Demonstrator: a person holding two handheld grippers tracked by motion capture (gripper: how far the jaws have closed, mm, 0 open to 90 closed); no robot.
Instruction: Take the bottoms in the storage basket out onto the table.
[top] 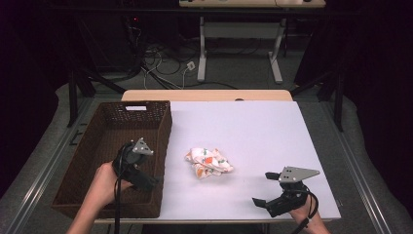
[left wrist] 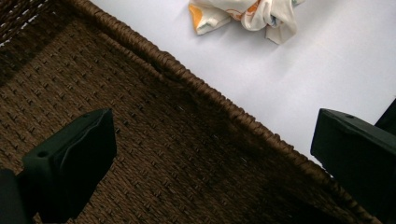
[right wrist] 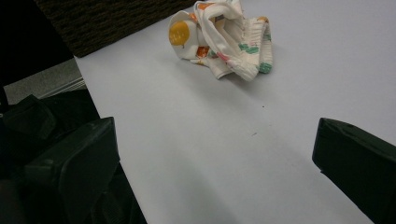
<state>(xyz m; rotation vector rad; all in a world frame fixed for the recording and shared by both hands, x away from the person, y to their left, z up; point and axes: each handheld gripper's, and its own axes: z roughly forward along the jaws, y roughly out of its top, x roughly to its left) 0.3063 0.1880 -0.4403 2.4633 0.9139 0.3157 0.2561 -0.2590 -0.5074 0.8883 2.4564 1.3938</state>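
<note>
Currently both grippers wide open, empty: left gripper (top: pixel 146 181) over basket (top: pixel 109 126), right gripper (top: pixel 265 187) near crumpled cloth (top: pixel 208 163).

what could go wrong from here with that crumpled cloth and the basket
The crumpled cloth lies loose on the white table, so the open right claw may pinch only one fold and leave the rest trailing. The left claw, open over the wicker basket, sits close to its rim and could knock it.
</note>
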